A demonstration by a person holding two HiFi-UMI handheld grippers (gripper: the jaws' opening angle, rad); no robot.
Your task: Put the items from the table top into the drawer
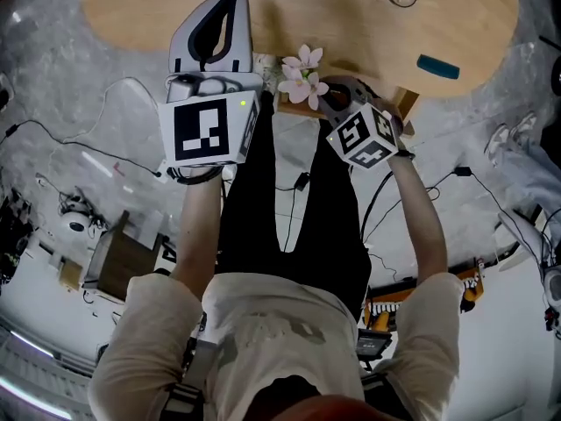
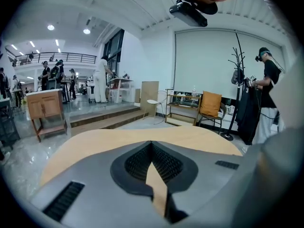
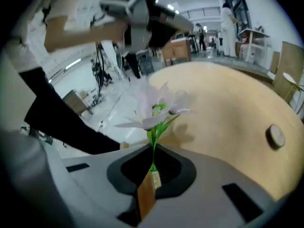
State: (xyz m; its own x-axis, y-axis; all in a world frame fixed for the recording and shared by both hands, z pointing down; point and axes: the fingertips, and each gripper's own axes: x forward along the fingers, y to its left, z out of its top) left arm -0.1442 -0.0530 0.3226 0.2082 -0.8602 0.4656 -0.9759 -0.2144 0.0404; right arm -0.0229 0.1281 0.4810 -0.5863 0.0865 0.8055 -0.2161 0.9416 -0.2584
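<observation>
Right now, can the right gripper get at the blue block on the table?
Probably not yet: the right gripper is shut on the flower stem, so its jaws are taken. The blue block lies alone on bare table on that side, with nothing around it.

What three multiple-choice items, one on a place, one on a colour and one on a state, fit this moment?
1. Where does the blue oblong item lie?
A. On a chair
B. On the wooden table top
C. On the floor

2. What colour are the petals of the flower?
A. Pale pink
B. Bright red
C. Yellow

3. How is the right gripper?
A. Open and empty
B. Shut on the blue oblong item
C. Shut on the flower's stem

Answers: 1 B, it rests on the wood in the head view; 2 A, the petals show pale pink in the head view; 3 C, its jaws pinch the green stem.
</observation>
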